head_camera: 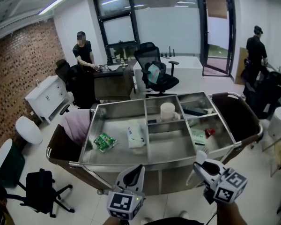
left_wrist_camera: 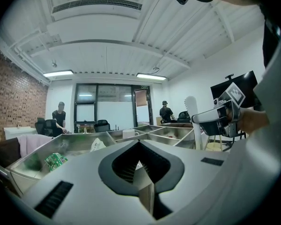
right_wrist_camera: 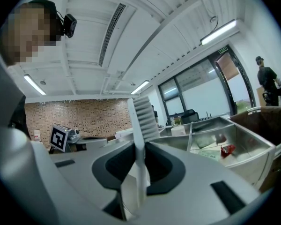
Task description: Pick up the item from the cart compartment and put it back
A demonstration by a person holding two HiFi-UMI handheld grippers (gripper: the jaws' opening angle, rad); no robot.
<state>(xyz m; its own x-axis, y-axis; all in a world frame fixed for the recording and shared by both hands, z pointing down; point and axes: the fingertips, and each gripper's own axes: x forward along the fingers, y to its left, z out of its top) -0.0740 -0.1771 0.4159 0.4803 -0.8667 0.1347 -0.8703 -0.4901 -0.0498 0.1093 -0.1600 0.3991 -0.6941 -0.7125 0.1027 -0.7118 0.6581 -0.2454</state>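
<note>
a: where do the items lie?
b: in the steel compartments of the cart. a green packet and a white pouch lie apart in the big left one. a white cup stands in the middle back one, and a red item lies in the right front one. which of them the task means, i can't tell.
a: and the tongs?
b: neither touches any of them. the left gripper and the right gripper are both on the near side of the cart, by its front rim. the left is in line with the pouch, the right by the front right compartment. the left one's jaws are clenched together on nothing. the right one's ribbed fingers stand pressed nearly together, nothing between them.
a: what does each view add?
b: only the head view shows all the compartments from above. the left gripper view looks low across the rim at the packet and pouch, and catches the right gripper side-on, in a hand. the right gripper view shows the red item, and the left gripper's marker cube before a brick wall.
</note>
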